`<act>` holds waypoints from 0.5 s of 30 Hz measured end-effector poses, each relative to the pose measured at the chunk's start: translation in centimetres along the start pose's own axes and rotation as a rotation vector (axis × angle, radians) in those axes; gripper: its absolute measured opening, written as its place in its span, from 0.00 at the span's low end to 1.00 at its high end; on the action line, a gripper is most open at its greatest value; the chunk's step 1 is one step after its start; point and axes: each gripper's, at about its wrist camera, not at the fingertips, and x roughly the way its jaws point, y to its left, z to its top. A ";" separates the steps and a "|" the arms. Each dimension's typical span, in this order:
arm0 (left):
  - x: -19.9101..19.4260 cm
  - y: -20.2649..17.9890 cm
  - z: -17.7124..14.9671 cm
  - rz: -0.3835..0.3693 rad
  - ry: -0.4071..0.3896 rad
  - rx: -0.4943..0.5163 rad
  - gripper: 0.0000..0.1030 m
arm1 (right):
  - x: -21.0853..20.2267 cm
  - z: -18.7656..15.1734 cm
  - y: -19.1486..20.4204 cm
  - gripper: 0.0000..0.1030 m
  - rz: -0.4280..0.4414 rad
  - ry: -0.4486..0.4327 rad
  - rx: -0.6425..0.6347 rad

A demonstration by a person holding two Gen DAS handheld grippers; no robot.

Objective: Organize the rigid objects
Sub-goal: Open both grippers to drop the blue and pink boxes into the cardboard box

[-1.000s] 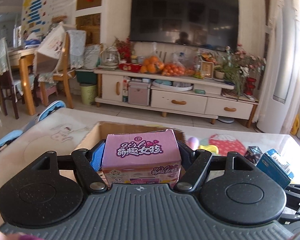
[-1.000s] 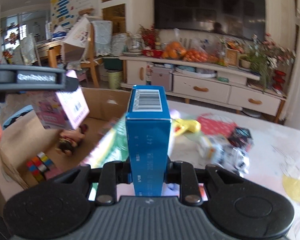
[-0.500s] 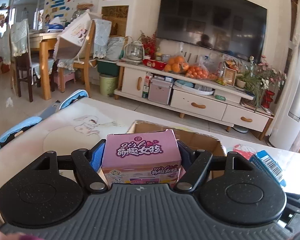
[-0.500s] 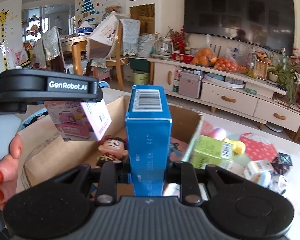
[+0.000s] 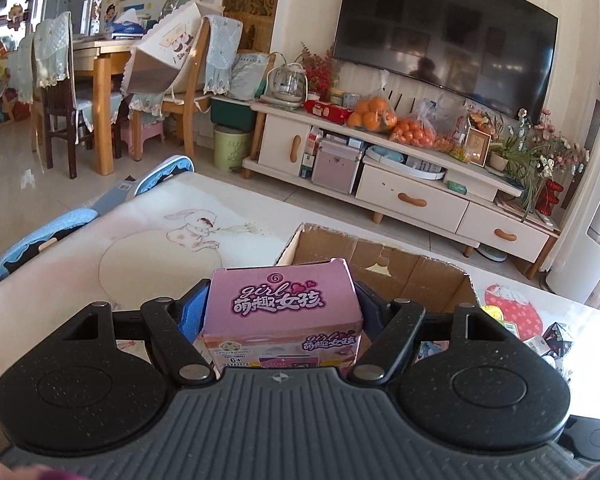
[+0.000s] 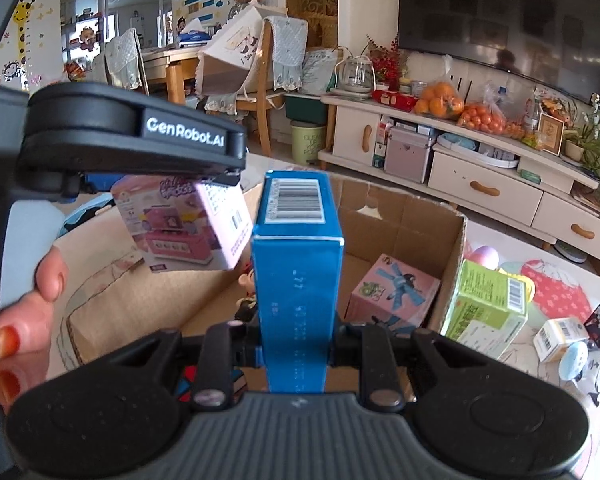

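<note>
**Two boxes held over the carton, ready to go in**

The pink toy box (image 5: 281, 312) sits clamped in the left claw (image 5: 282, 320), held above the near left part of the open cardboard carton (image 6: 456, 248). The tall blue box (image 6: 298, 280) stands upright in the right claw (image 6: 296, 344), pinched low on its sides, over the carton's near edge. Inside the carton I can see a pink picture box (image 6: 392, 296) toward the right wall and a small doll (image 6: 248, 292) partly hidden behind the blue box.

To my eye, the tidy way is to lower each box into a bare patch of the carton floor, left of the picture box, one at a time so the claws don't bump. The blue one looks tippy if stood on end; laying it flat seems safer. A green box (image 6: 488, 308) and small bits wait on the tabletop (image 5: 148, 232) just outside.
</note>
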 end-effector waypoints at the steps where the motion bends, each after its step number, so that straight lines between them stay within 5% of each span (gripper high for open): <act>1: 0.0 -0.1 -0.1 0.002 -0.001 -0.001 0.90 | 0.1 -0.1 0.1 0.28 0.000 0.004 -0.001; 3: -0.4 -0.3 -0.3 0.011 -0.011 -0.001 0.99 | 0.0 -0.2 0.3 0.52 -0.002 0.001 -0.005; 6: -0.6 -0.3 -0.2 0.016 -0.023 -0.014 1.00 | -0.5 -0.3 0.5 0.70 -0.021 -0.019 -0.014; 15: -0.5 -0.8 -0.3 0.000 -0.018 -0.046 1.00 | -2.1 -0.5 -0.8 0.80 -0.086 -0.065 0.034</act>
